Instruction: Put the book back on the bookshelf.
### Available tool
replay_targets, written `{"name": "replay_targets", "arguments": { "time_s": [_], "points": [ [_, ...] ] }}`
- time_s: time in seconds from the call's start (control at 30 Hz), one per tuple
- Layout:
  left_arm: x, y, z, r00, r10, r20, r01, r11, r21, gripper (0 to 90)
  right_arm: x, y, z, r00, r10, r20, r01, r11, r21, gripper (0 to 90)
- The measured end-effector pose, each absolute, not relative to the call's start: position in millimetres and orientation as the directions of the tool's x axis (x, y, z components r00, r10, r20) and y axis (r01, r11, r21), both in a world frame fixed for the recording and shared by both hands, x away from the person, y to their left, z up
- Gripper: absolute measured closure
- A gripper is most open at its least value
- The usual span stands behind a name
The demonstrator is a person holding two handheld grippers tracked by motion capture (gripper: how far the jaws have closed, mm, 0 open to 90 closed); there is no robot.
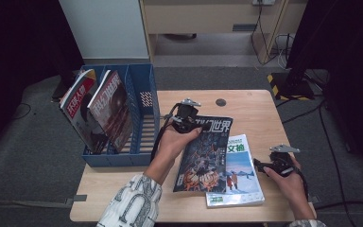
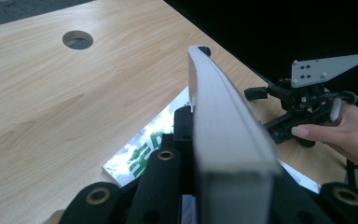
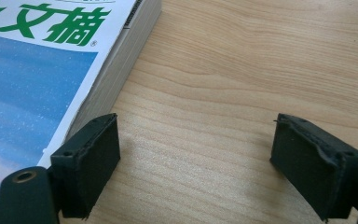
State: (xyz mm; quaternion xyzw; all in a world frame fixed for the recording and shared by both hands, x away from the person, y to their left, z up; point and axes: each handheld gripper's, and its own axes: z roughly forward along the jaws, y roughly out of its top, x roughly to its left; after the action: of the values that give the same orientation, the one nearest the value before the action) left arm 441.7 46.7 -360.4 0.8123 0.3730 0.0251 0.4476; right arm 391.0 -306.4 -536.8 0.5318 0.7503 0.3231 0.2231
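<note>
From above the person's side, the high view looks forward and down over the whole worktop [image 1: 246,101]. The left gripper view sits close along a lifted magazine's edge [image 2: 223,121], facing the far hand. The right gripper view hovers low over bare wood beside the green-titled magazine [image 3: 42,70], which all three views share.
</note>
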Motion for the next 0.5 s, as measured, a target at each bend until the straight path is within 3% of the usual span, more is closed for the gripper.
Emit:
{"name": "replay_targets", "arguments": {
  "time_s": [0.5],
  "points": [
    [448.6,55.7,-323.3,0.719,0.630,-0.295,0.567,-0.286,0.772,82.3,390.2,-305.8,-538.2,-0.334,0.943,0.006,0.648,0.225,0.728,13.6]
  ]
}}
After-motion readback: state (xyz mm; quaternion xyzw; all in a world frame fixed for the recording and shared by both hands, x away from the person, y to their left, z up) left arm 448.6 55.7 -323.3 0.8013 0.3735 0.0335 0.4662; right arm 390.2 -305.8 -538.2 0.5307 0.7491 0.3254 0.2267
